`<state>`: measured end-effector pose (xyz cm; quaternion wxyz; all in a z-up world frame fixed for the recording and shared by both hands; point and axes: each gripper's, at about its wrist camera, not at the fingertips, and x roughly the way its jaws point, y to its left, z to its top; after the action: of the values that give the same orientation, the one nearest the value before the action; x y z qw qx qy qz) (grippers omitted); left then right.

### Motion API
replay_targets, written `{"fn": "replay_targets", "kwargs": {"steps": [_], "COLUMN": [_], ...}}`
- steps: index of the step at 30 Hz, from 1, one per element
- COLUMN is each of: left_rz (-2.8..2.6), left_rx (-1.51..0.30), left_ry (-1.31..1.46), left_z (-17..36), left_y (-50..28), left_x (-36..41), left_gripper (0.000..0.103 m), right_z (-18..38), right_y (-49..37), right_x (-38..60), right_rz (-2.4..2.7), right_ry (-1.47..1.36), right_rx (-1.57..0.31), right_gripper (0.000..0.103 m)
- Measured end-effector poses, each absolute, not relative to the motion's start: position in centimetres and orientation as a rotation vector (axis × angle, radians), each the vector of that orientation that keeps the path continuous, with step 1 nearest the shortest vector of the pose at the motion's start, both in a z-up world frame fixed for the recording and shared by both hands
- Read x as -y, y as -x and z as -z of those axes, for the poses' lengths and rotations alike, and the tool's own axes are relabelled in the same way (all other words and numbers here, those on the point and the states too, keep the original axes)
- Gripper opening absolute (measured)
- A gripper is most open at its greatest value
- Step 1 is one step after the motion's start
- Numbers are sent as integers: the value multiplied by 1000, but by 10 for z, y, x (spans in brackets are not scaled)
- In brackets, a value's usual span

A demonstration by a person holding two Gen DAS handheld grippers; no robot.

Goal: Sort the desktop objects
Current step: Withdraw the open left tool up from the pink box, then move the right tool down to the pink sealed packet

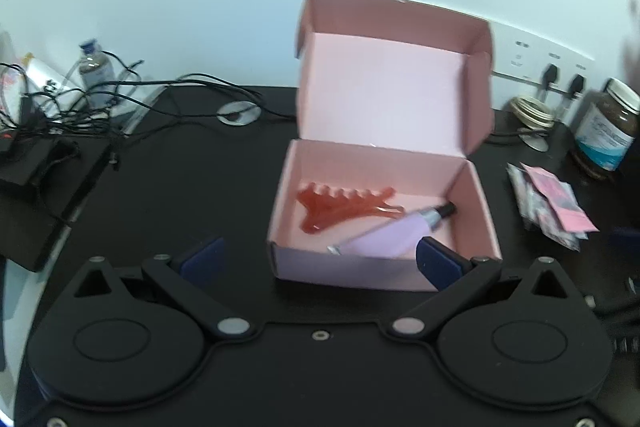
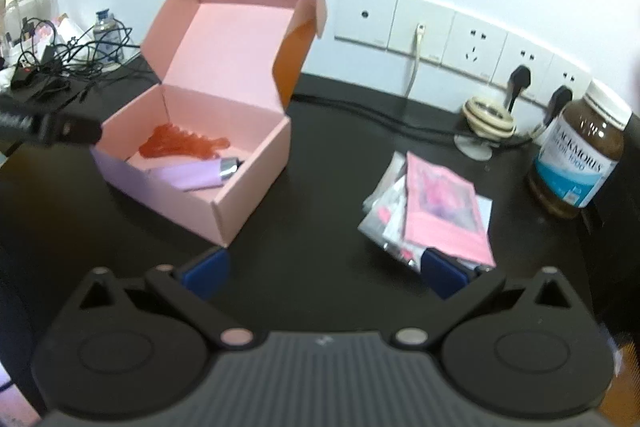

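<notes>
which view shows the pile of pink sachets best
The right wrist view. There the pile of sachets lies near centre, close ahead of the open right gripper, its pink top packet clearly seen. The left wrist view shows the pile only at its right edge, smaller and blurred, beyond the pink box.
</notes>
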<state>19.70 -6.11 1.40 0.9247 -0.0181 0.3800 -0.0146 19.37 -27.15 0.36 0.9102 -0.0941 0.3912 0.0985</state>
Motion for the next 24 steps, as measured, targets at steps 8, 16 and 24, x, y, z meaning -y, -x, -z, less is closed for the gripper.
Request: {"fn": "replay_targets", "kwargs": {"steps": [8, 16, 24], "left_rz": [0, -19, -43], "left_rx": [-768, -754, -752], "left_ry": [28, 47, 46], "left_z": [-15, -20, -21], "left_y": [-189, -187, -187], "left_x": [64, 66, 70], "left_gripper": [103, 103, 103], "right_z": [-12, -16, -13], "right_y": [-204, -220, -240], "right_x": [291, 309, 326], "right_rz": [-168, -144, -129], "right_ry": [162, 134, 100], "right_rx": [-781, -764, -754], "right_gripper": [102, 102, 102]}}
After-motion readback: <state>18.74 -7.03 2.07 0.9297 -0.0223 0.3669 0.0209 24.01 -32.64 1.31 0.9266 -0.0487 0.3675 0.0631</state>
